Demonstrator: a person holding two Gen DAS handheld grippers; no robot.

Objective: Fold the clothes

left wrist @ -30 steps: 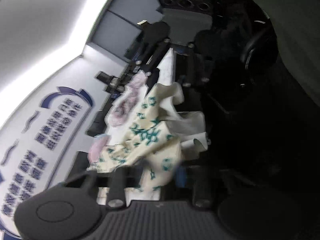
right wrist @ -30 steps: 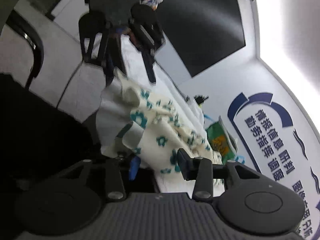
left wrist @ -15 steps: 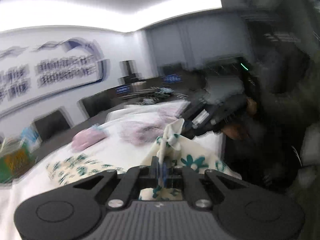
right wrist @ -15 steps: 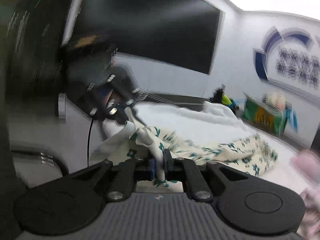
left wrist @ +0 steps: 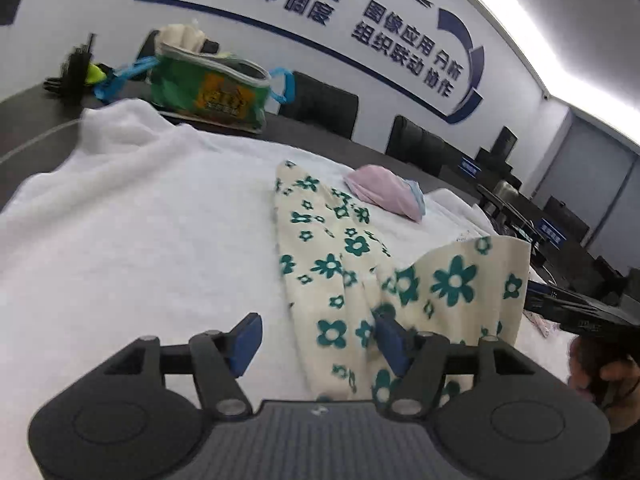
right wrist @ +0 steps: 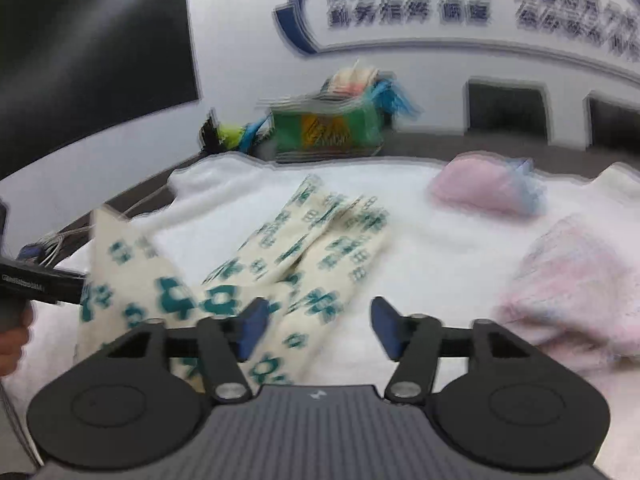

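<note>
Both my jaws have just been opening: left gripper [left wrist: 316, 344] and right gripper [right wrist: 314, 330] stand released, gripping nothing. Floral garment [left wrist: 332, 264] lies lengthwise on the white cloth [left wrist: 140, 232], evidently laid out for folding.

Green bag [left wrist: 208, 90] on dark table [left wrist: 24, 116]; black chairs [left wrist: 320, 104] along wall.

Room evenly bright. Ceiling strip [left wrist: 532, 20] glares white, upper right of left view. Left view sharp; right view smeared throughout, wall lettering [right wrist: 408, 0] doubled. Both views bend strongly at edges. Shadows soft.
</note>
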